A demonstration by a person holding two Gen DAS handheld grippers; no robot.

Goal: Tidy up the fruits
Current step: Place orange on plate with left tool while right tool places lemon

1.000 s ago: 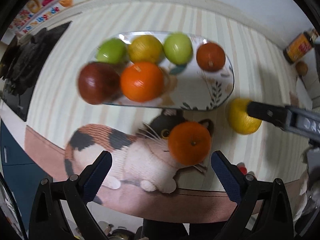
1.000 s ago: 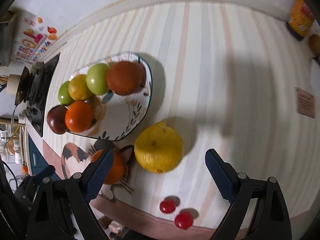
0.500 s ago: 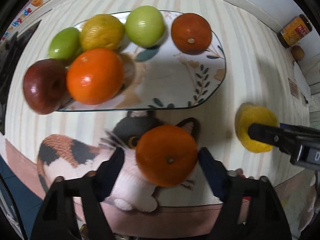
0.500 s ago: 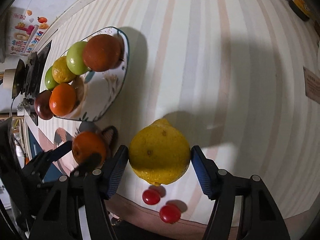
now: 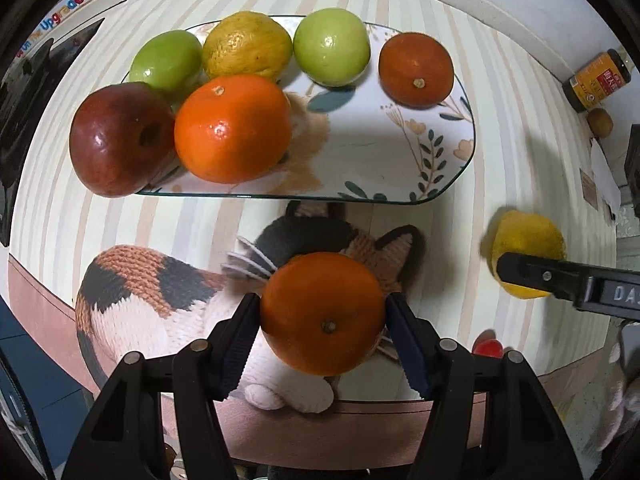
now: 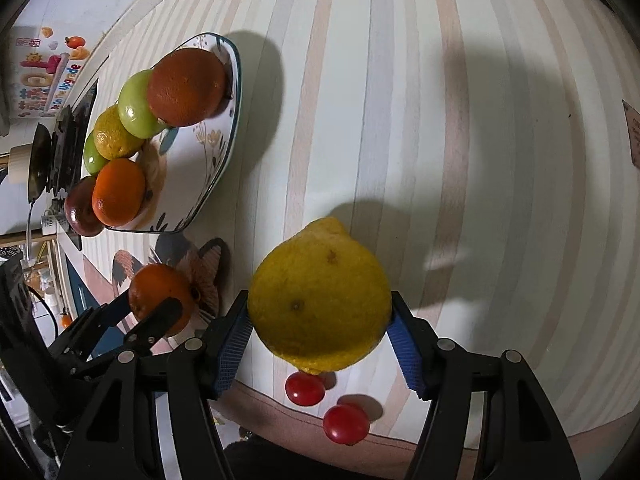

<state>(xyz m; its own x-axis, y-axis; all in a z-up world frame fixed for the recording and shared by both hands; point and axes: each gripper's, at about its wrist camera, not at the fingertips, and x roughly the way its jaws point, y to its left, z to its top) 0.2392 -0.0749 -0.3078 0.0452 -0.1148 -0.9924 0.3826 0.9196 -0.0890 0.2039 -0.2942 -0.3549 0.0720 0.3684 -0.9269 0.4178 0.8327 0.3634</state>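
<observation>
My left gripper is shut on an orange above the cat picture on the cloth; it also shows in the right wrist view. My right gripper is shut on a yellow lemon, which also shows at the right of the left wrist view. A flowered plate behind holds a red apple, an orange, two green apples, a yellow citrus and a dark orange.
Two cherry tomatoes lie on the cloth under the lemon near the table's front edge. A jar and a small brown fruit stand at the far right. A dark stove is left of the plate.
Both grippers closed in: the left one onto the orange, the right one onto the lemon. Both cameras moved closer to their fruit.
</observation>
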